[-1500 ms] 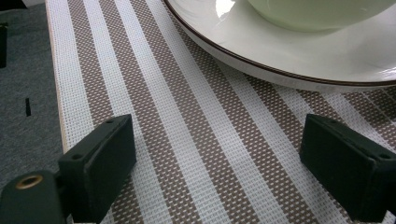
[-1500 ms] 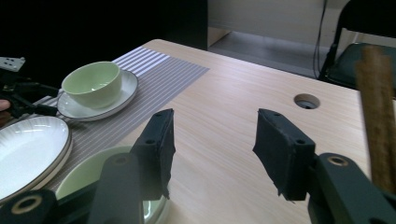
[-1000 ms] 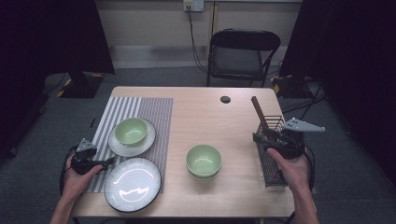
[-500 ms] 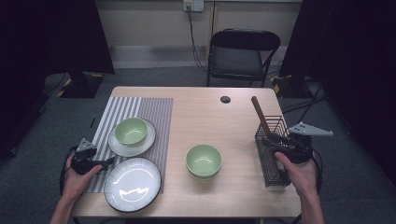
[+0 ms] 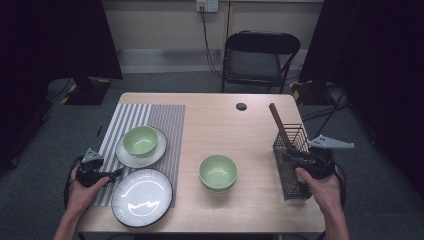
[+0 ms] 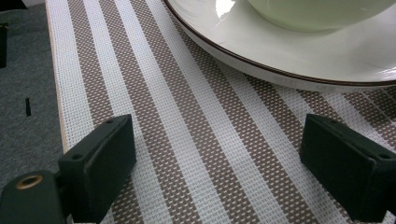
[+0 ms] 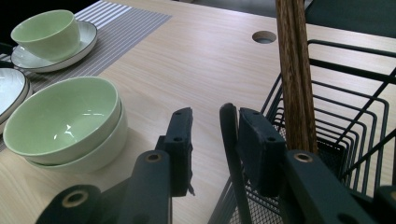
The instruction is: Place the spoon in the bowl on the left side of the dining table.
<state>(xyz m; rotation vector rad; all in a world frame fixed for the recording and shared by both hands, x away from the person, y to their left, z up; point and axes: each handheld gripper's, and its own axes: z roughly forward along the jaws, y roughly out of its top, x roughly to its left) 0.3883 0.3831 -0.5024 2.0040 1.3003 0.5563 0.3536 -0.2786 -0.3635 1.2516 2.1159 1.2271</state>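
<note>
The right hand-held gripper (image 7: 212, 140) is sitting at the right edge of the table, straddling the near-left wall of the wire basket (image 5: 295, 165). Its jaws have just been closing, one inside the basket and one outside. In the right gripper view the inner pad is lying against the rim wire, the outer pad is not touching it yet, so it's not pinching anything so far. The basket is standing on its base against the right edge, its long axis running from the near edge toward the far edge. A brown wooden stick (image 5: 279, 123) is rising out of its far end, leaning toward the far left.

What I'm worrying about: that wire is thin, so a grip on one wall could let the basket swing or twist once lifted, and the stick could tip out. It's also right on the edge, so a nudge outward could send it off the table.

The left hand-held gripper (image 6: 217, 163) is resting spread wide over the striped mat (image 5: 145, 120) at the near-left corner, holding nothing, just beside the plate (image 5: 141, 196). The stacked green bowls (image 5: 218, 172) are sitting mid-table, well apart from the basket. Another bowl (image 5: 140, 140) is sitting on a saucer (image 5: 125, 155) on the mat.
</note>
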